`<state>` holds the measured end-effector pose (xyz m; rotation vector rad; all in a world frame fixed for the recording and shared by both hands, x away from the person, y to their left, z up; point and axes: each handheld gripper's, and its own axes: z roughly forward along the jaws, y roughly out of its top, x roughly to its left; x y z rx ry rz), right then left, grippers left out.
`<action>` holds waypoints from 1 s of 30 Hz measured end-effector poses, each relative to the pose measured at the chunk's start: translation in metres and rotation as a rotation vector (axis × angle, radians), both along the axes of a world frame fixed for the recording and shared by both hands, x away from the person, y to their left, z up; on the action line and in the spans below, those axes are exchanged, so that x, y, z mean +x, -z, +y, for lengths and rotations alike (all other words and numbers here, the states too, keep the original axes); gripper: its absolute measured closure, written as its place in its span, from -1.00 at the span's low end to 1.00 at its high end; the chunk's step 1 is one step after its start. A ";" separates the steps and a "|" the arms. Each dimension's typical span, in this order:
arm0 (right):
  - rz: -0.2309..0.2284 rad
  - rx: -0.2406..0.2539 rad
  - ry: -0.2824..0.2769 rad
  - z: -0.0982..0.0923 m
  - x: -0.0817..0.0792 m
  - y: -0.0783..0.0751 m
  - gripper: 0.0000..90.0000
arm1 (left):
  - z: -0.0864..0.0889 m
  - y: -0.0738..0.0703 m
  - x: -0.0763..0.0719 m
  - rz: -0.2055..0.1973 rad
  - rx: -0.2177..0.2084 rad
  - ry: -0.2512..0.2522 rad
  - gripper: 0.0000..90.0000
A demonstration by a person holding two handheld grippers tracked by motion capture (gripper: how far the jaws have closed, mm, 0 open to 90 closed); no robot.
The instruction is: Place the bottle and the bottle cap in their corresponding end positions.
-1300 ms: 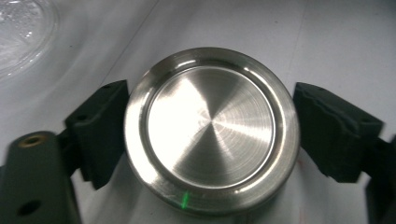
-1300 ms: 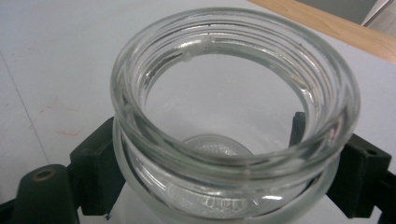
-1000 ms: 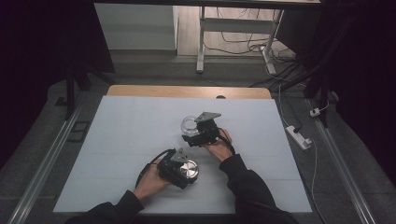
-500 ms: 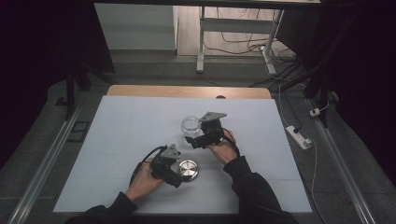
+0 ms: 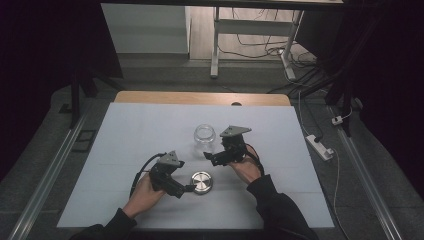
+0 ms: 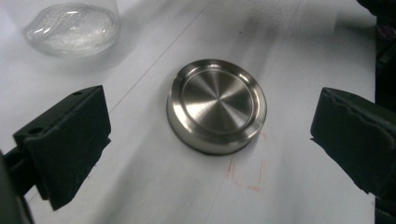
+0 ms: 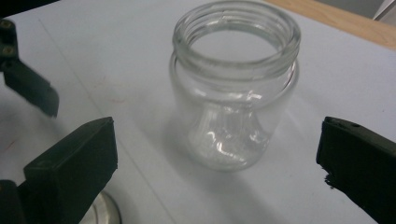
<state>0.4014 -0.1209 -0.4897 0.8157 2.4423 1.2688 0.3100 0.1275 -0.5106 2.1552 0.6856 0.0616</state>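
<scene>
A round brushed-steel lid lies flat on the white table. My left gripper is open at the lid's left, its two jaws spread wide on either side and clear of the rim. A lidless clear glass jar stands upright behind the lid. To the jar's right, my right gripper is open, with its jaws well apart from the glass. The jar's base sits at the top left of the left gripper view.
The white table sheet ends at a wooden strip at the far edge. In the right gripper view, the lid's edge peeks in at the bottom and a jaw of the left gripper sits at the left.
My left gripper has drawn back to the left off the lid, which stays on the table. My right gripper has pulled slightly back from the jar.
</scene>
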 end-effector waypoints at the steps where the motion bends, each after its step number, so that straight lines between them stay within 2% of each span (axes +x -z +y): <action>1: 0.005 -0.002 -0.004 -0.001 -0.002 0.000 -1.00 | 0.002 0.000 0.000 0.000 0.003 0.000 -1.00; 9: 0.001 -0.003 -0.036 -0.009 -0.021 -0.002 -1.00 | 0.017 -0.004 -0.011 -0.019 0.018 -0.021 -1.00; 15: 0.022 -0.020 -0.058 -0.022 -0.038 -0.006 -1.00 | 0.033 -0.007 -0.019 -0.035 0.003 -0.049 -1.00; 17: 0.026 -0.016 -0.045 -0.026 -0.043 -0.007 -1.00 | 0.039 -0.008 -0.022 -0.039 -0.011 -0.060 -1.00; 20: 0.025 -0.048 -0.020 -0.032 -0.048 -0.008 -1.00 | 0.047 -0.009 -0.027 -0.039 -0.022 -0.073 -1.00; 23: 0.040 -0.024 -0.011 -0.038 -0.053 -0.008 -1.00 | 0.054 -0.009 -0.032 -0.041 -0.027 -0.091 -1.00; 30: 0.028 -0.010 -0.007 -0.054 -0.069 -0.007 -1.00 | 0.074 -0.007 -0.044 -0.036 -0.033 -0.140 -1.00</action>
